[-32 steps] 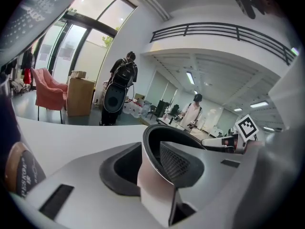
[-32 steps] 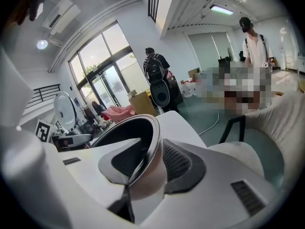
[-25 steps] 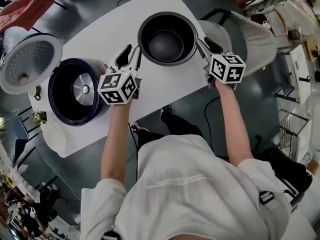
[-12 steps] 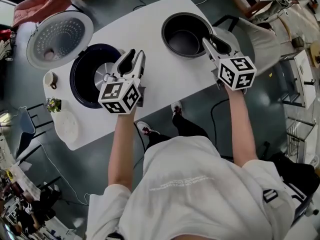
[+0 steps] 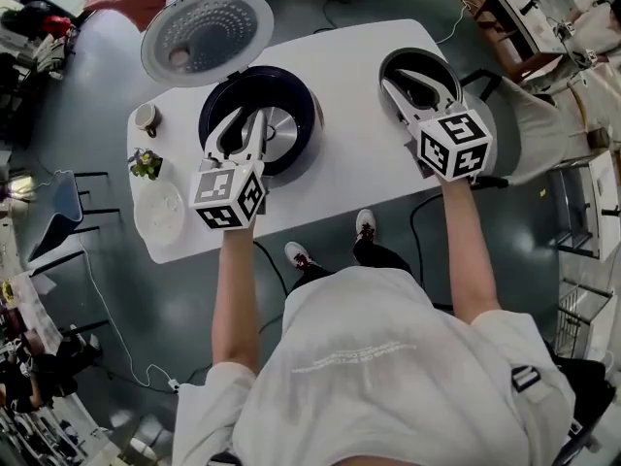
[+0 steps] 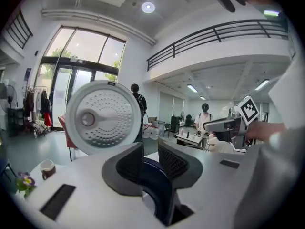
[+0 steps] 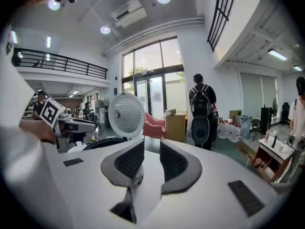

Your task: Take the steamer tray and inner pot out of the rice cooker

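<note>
Tongs both slightly apart: left tongs (image 6: 150, 147) empty over the cooker's (image 5: 306, 105) near rim, right tongs (image 7: 151, 149) astride the pot's (image 5: 441, 71) near rim, not clamped as far as I can tell. Pot sits at the table's (image 5: 349, 144) right end; cooker, centre-left, is empty, heating plate (image 5: 281, 129) bare, lid (image 5: 207, 32) open. Tray is probably the white disc (image 5: 160, 212) at the near-left corner, so task looks done bar pulling the right tongs clear.

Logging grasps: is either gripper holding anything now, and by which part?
Nothing looks held. Right fingers straddle the pot rim but stand apart; left gripper hangs open over the cooker.
</note>
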`<move>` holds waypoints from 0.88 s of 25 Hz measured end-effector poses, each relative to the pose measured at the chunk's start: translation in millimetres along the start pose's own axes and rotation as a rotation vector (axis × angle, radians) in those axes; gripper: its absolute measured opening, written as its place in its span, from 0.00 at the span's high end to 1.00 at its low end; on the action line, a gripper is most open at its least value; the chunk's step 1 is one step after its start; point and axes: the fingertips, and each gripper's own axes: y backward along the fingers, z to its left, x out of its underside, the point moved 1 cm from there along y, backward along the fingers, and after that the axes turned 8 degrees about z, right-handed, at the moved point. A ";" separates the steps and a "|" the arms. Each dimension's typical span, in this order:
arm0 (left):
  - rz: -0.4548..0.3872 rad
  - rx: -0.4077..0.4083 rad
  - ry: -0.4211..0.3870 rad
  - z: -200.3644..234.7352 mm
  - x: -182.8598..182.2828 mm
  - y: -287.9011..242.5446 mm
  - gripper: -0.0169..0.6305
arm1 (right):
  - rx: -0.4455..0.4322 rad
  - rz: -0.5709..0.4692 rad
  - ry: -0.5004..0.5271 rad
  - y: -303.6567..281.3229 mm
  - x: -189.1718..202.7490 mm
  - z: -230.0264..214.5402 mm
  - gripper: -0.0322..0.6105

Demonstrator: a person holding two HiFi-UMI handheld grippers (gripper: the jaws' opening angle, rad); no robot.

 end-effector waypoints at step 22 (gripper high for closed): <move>-0.121 -0.260 -0.141 90.4 -49.2 109.8 0.94 | -0.151 -0.123 0.228 -30.6 -91.3 125.5 0.91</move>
